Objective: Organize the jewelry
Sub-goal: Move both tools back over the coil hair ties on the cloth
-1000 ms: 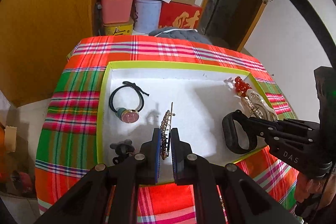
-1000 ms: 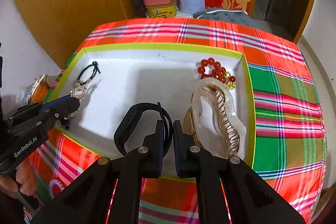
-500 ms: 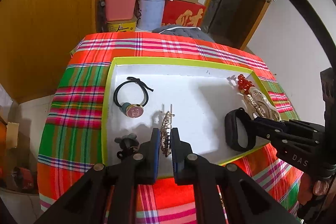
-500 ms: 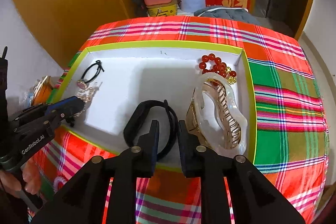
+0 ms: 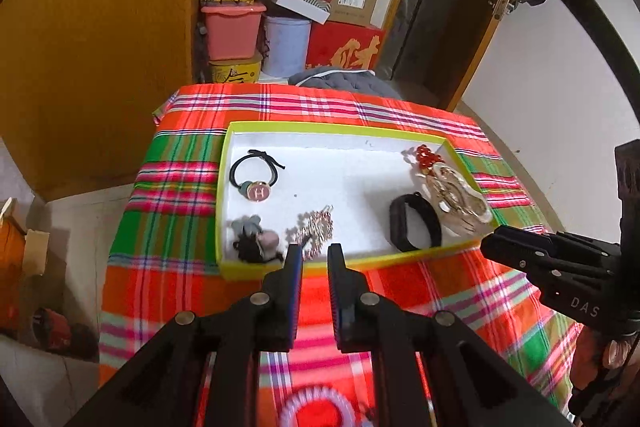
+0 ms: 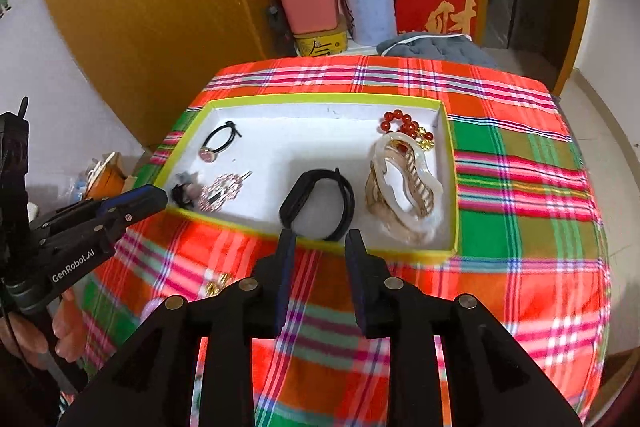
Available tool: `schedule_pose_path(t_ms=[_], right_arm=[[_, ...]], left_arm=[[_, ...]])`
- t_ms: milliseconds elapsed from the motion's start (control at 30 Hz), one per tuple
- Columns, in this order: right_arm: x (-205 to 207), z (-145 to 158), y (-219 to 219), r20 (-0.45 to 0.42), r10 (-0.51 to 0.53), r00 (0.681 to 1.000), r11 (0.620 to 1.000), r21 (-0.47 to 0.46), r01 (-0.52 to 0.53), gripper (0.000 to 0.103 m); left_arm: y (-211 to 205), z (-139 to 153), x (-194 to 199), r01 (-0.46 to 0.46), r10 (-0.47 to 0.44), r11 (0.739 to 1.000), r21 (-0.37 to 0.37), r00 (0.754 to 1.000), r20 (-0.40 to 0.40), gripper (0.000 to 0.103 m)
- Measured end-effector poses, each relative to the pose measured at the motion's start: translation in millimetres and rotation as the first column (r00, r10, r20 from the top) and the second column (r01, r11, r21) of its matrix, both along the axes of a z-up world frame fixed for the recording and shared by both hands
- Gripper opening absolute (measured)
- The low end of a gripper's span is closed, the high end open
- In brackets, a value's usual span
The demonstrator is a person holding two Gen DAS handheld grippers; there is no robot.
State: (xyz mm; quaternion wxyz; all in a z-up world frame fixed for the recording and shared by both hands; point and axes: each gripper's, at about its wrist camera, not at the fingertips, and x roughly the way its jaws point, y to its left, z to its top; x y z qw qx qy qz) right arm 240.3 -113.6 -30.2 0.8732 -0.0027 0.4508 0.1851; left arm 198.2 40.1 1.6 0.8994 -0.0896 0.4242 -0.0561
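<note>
A green-rimmed white tray (image 5: 340,127) (image 6: 320,99) sits on the plaid cloth. Inside it lie a rhinestone hairpin (image 5: 314,229) (image 6: 224,191), a black band (image 5: 414,223) (image 6: 320,203), a clear-and-gold hair claw (image 5: 456,203) (image 6: 404,187), red beads (image 5: 428,157) (image 6: 404,127), a black hair tie with a pink charm (image 5: 256,187) (image 6: 218,143) and a grey-black hair piece (image 5: 252,239) (image 6: 184,191). My left gripper (image 5: 314,255) (image 6: 140,201) hangs just short of the tray's front rim, its jaws opening with nothing between them. My right gripper (image 6: 320,239) (image 5: 520,247) is likewise back from the rim near the band, jaws opening and empty.
Plastic tubs and cardboard boxes (image 5: 288,27) are stacked behind the table, with a wooden cabinet (image 6: 140,7) on the left. Small gold pieces (image 6: 218,285) and a pale beaded ring (image 5: 316,403) lie on the cloth in front of the tray. A hand (image 6: 40,327) grips the left tool.
The left gripper let go of the hairpin, which now lies flat in the tray. The right gripper let go of the black band. Both pulled back and up, away from the tray.
</note>
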Motion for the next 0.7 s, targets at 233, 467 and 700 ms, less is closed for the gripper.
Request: schedule_pose_path(t_ms=[233,467,700], right_arm=[[-35,14,-7,0.03,0.009,1.0,1.0,0.01,-0.009,0.026],[-59,18,-9,0.037,0.023,0.999,1.0,0.019,-0.024,0.026],[-75,17,-14,0.03,0.029,0.999,0.999,0.025,-0.029,0.027]], left_arm=[[-3,12,-40,-0.021,0.021,1.0,0.003,1.0,0.014,0.012],[-5,16,-69,-0.041,0.041,0.999,0.001,0.999,0.017,0.012],[-5,16,-90,-0.052,0.052,0.999,0.001,0.999,0.014,0.012]])
